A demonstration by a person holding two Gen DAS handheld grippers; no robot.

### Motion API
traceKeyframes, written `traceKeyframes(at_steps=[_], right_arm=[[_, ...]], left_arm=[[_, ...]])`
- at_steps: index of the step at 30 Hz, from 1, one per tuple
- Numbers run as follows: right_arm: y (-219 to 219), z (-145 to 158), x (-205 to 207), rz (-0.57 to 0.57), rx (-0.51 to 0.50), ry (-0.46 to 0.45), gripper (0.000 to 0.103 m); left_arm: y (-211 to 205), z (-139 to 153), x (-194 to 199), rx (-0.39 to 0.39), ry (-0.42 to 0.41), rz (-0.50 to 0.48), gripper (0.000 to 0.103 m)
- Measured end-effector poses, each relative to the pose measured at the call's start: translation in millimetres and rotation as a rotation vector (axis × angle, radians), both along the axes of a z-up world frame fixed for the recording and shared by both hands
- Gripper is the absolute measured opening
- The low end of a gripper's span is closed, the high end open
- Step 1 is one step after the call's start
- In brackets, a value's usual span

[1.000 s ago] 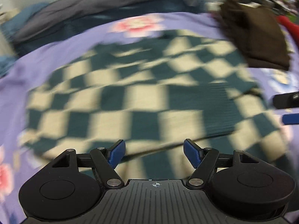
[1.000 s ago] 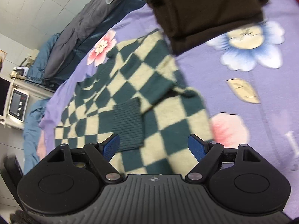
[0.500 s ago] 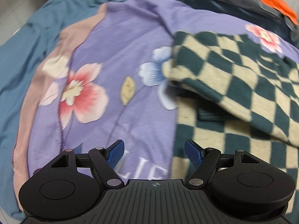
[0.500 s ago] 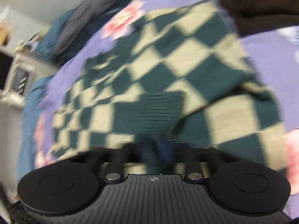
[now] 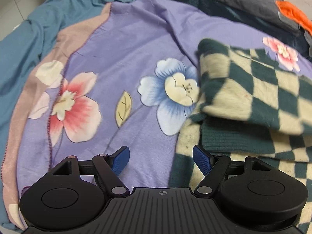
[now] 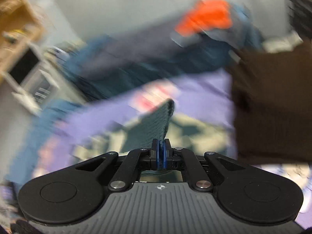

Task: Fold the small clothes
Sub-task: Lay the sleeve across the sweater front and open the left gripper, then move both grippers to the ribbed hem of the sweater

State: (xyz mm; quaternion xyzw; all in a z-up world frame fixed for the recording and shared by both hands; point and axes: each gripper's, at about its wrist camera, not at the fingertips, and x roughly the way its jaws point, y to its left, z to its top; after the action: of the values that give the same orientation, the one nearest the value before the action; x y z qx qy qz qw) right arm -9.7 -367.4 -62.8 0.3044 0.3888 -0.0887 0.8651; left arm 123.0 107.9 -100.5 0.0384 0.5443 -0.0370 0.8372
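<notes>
We see a bed under a purple floral blanket point(image 5: 136, 44). On the blanket lie the checkered sweater point(image 5: 263, 89) at right and a folded brown garment point(image 6: 273, 101); teal bedding point(image 5: 39, 29) and dark grey cloth point(image 5: 243, 2) border its far edges.

Left hand-held gripper point(image 5: 160, 160) over the flowered bedsheet, checked sweater at the right

Its blue-padded jaws stand wide apart with nothing between them, above the purple floral sheet point(image 5: 124, 44). The green-and-cream checked sweater point(image 5: 259, 101) lies at the right, one part folded over its ribbed green cuff point(image 5: 234, 138), which sits just beyond the right pad. A teal blanket point(image 5: 29, 31) borders the sheet on the left; dark clothes point(image 5: 243, 0) and an orange item point(image 5: 292, 13) lie at the far edge.
</notes>
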Motion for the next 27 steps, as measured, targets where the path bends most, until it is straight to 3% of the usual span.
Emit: traceKeyframes(at_steps=[2,6,9,10,11,13,17,20,22,27], right_arm=[[-8,-31,6,-0.024,0.015,0.058,0.006],[0,-66,19,-0.008,-0.077,0.229,0.009],[12,-56,12,-0.043,-0.179,0.250,0.019],[20,-47,6,-0.053,-0.227,0.233,0.030],[26,-37,0,-0.062,-0.276,0.205,0.052],[37,-21,-10,-0.040,-0.329,0.115,0.063],[61,-27,0,0.128,-0.314,0.098,0.062],[73,-58,16,0.177,-0.318,0.205,0.064],[76,-74,19,0.173,-0.290,0.265,0.065],[82,-52,4,0.179,-0.286,0.192,0.069]], left_arm=[[-4,-3,1,0.025,0.007,-0.006,0.103],[-4,0,2,0.042,-0.017,0.014,0.103],[-6,14,4,0.026,-0.080,0.007,0.103],[-10,18,5,0.022,-0.101,-0.004,0.103],[-15,22,6,0.023,-0.121,-0.020,0.103],[-29,23,9,0.034,-0.145,-0.055,0.103],[-65,7,23,0.072,-0.123,-0.142,0.103],[-88,-18,31,0.183,-0.085,-0.201,0.103],[-91,-21,30,0.217,-0.130,-0.225,0.103],[-66,-8,23,0.200,-0.186,-0.244,0.103]])
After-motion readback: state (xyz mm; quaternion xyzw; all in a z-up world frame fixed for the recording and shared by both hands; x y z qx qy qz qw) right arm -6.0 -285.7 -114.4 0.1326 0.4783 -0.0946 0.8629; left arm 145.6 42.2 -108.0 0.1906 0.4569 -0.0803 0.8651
